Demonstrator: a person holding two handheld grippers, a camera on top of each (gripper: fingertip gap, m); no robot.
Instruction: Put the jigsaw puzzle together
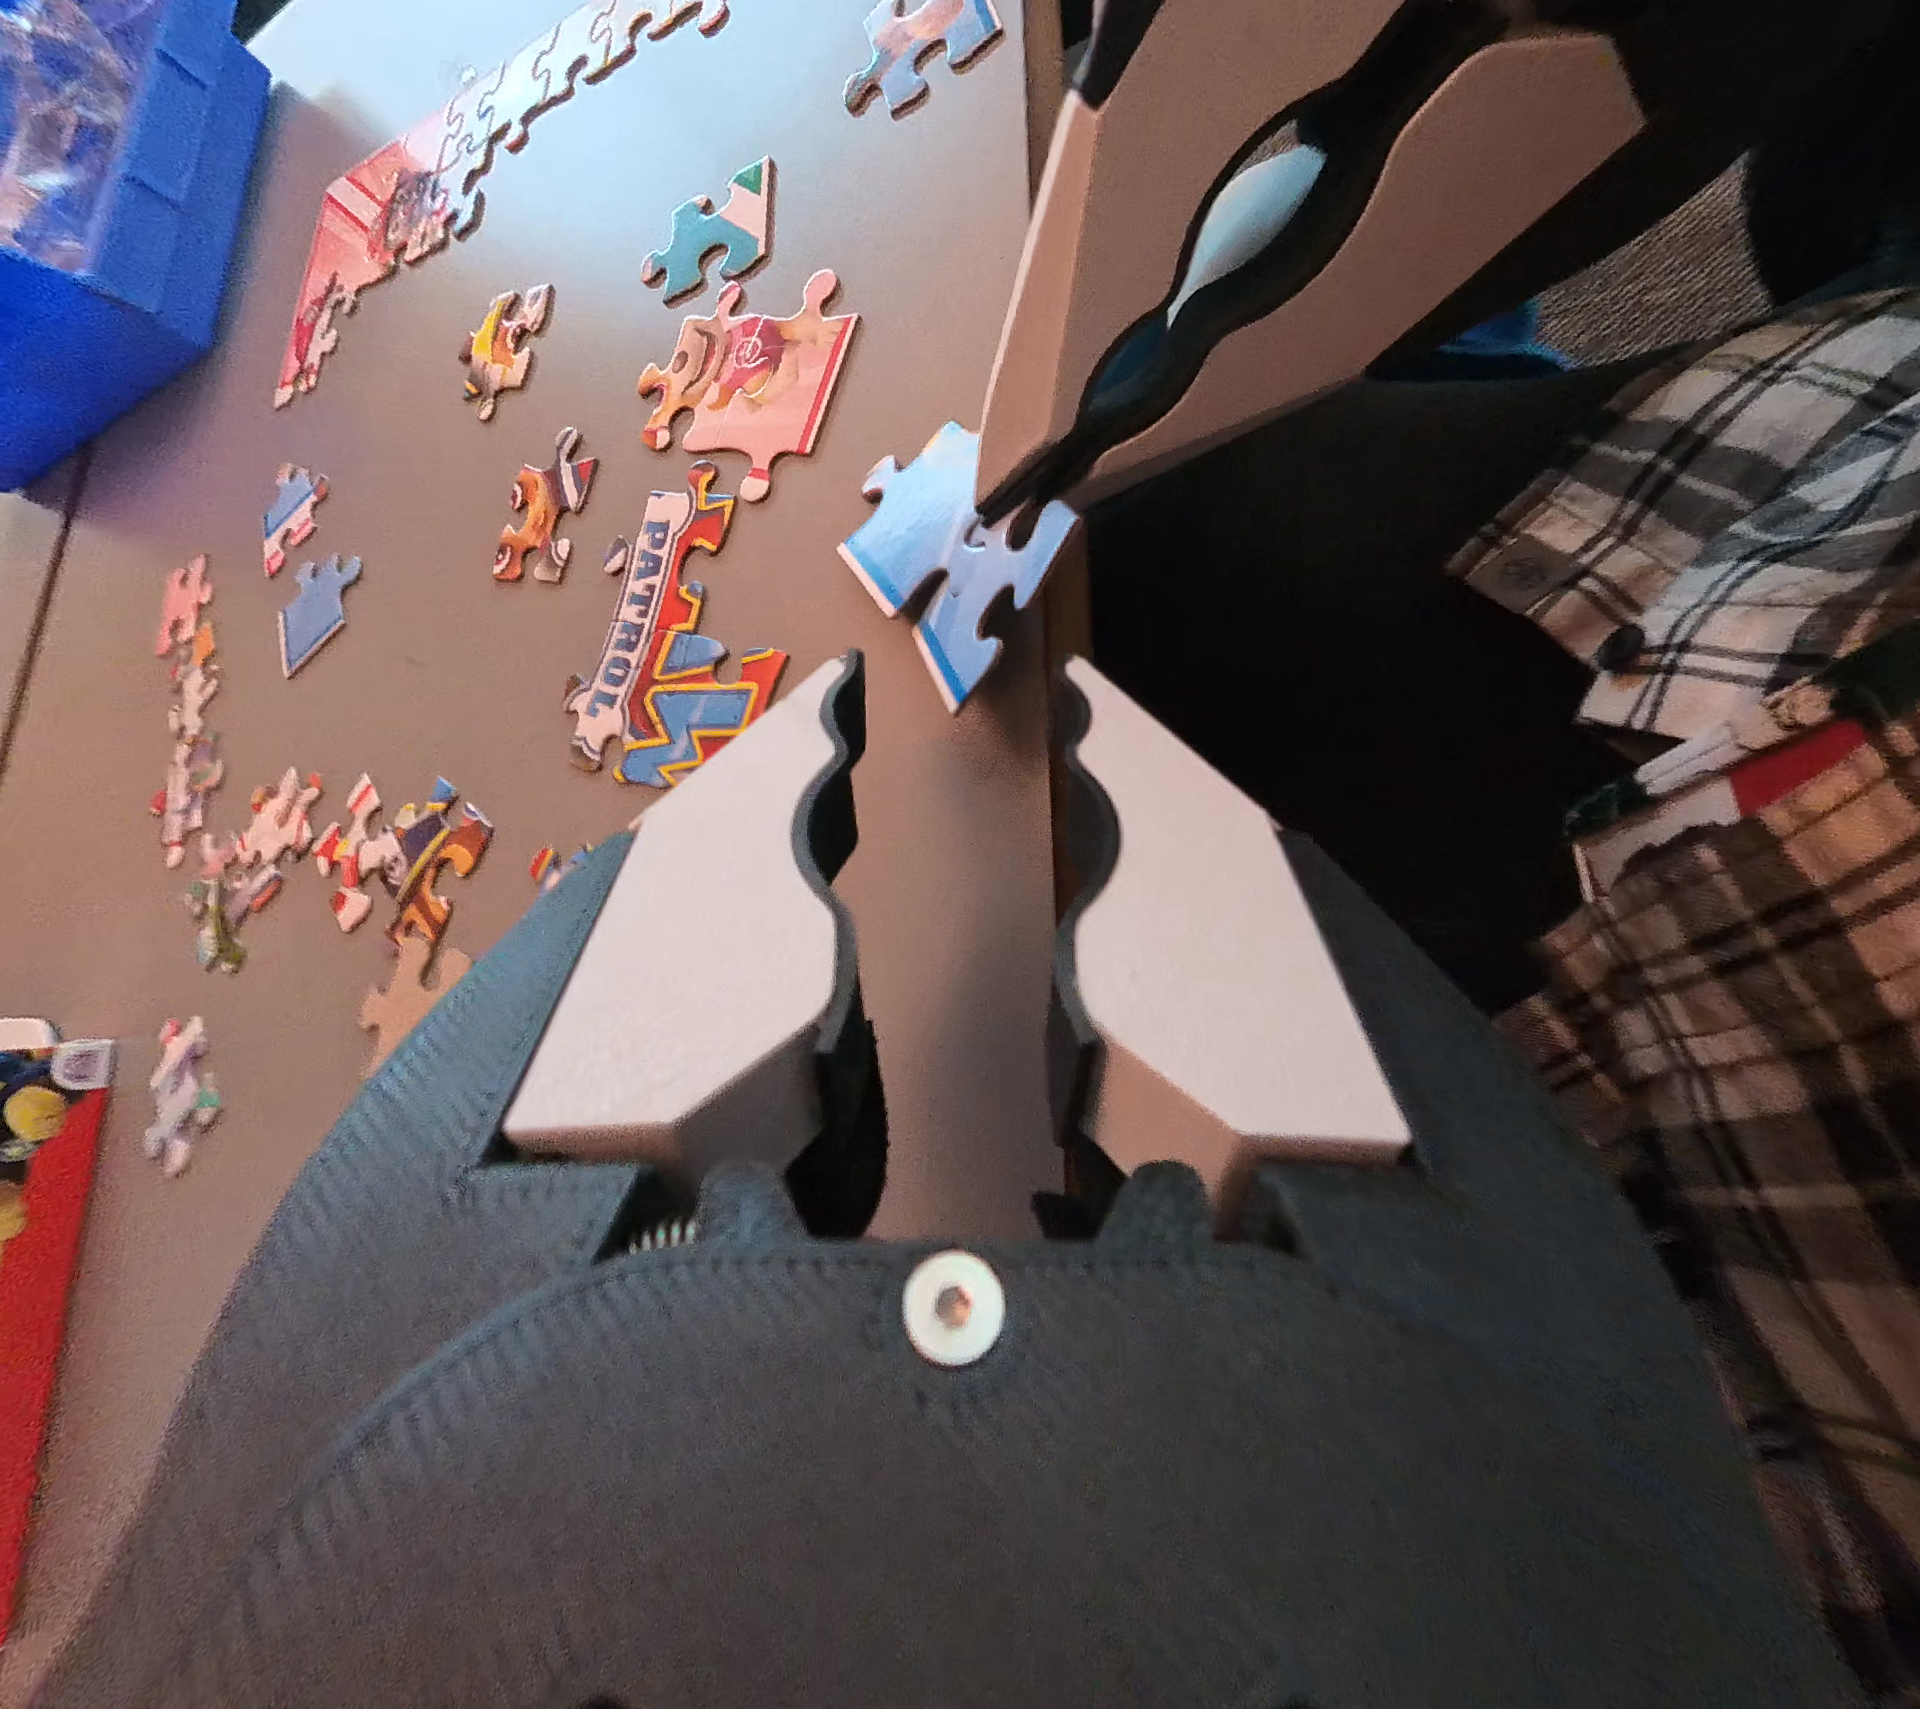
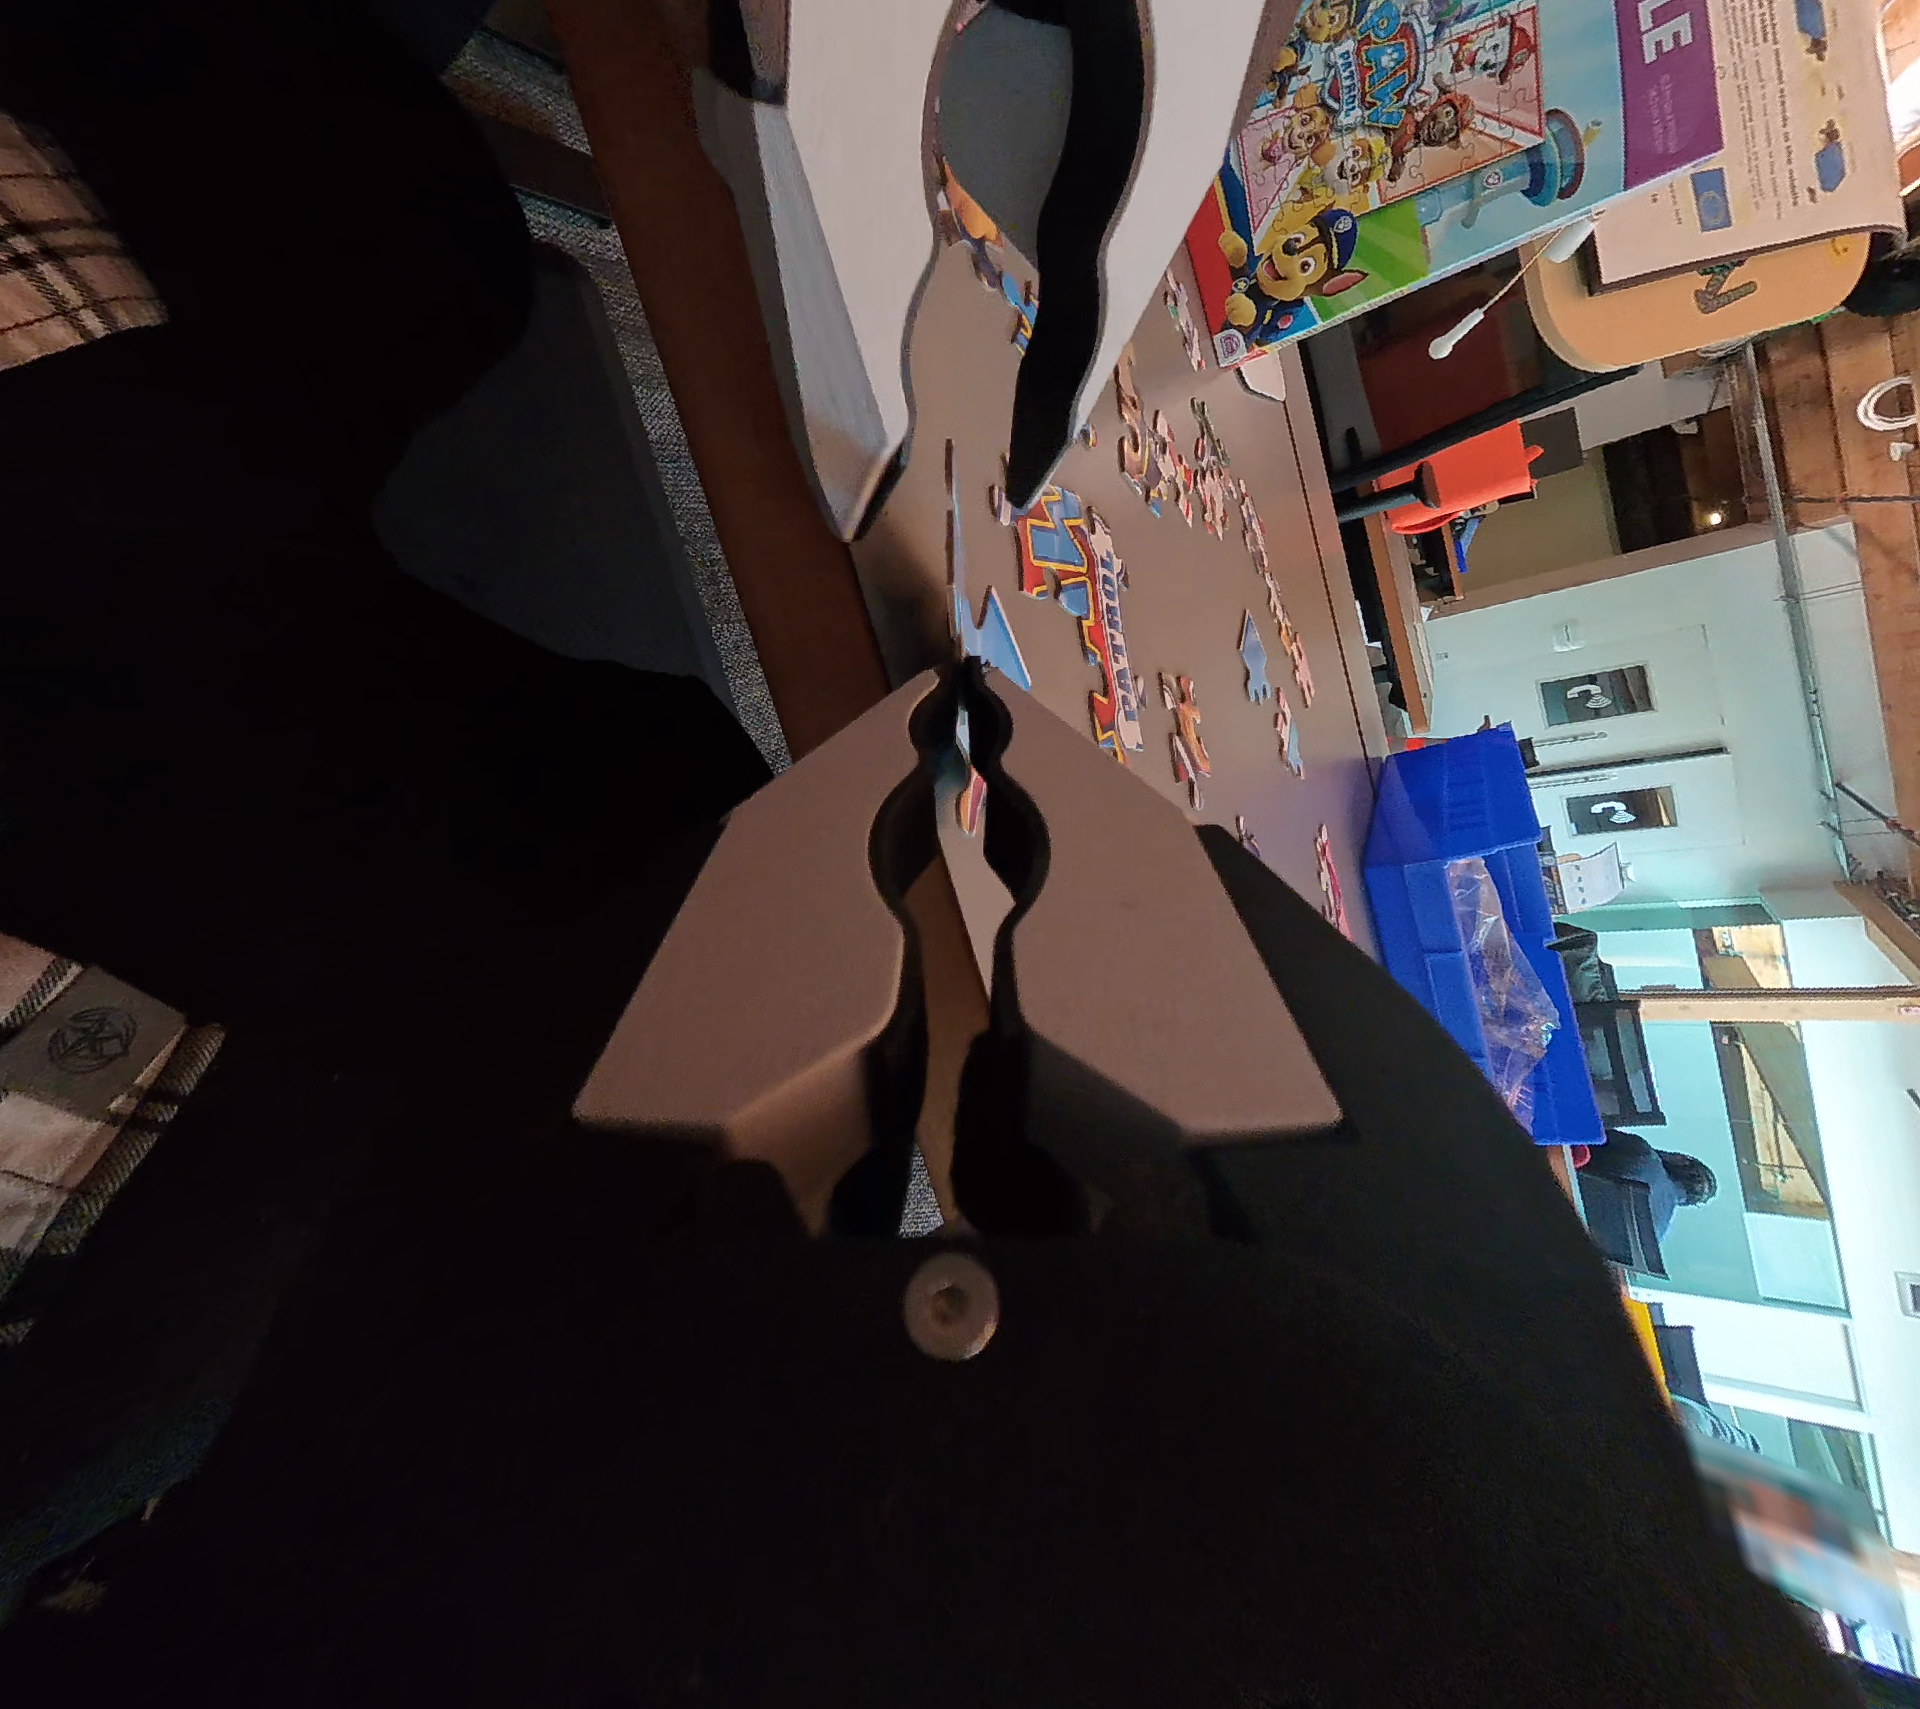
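Observation:
The right gripper [image 1: 1000, 504] [image 2: 958, 678] is shut on a blue jigsaw piece [image 1: 951, 563] [image 2: 1000, 633], which looks like two joined pieces. It holds the piece at the table's near edge, partly past it. My left gripper [image 1: 961, 680] [image 2: 951, 496] is open and empty, its tips just short of the blue piece. A joined logo cluster [image 1: 665, 631] [image 2: 1081, 589] lies on the grey table [image 1: 623, 184] beside them. A long joined border strip [image 1: 582, 49] lies farther out. Several loose pieces [image 1: 540, 516] are scattered between them.
A blue bin [image 1: 104, 205] [image 2: 1475, 932] holding a clear bag stands at the table's far side. The puzzle box lid [image 2: 1455, 101] [image 1: 42, 1171] lies at one end. The table edge [image 1: 1039, 257] runs beside both grippers; a person's plaid clothing [image 1: 1714, 828] is beyond it. Only a small space, under 4 cm, lies between the two pairs of fingers.

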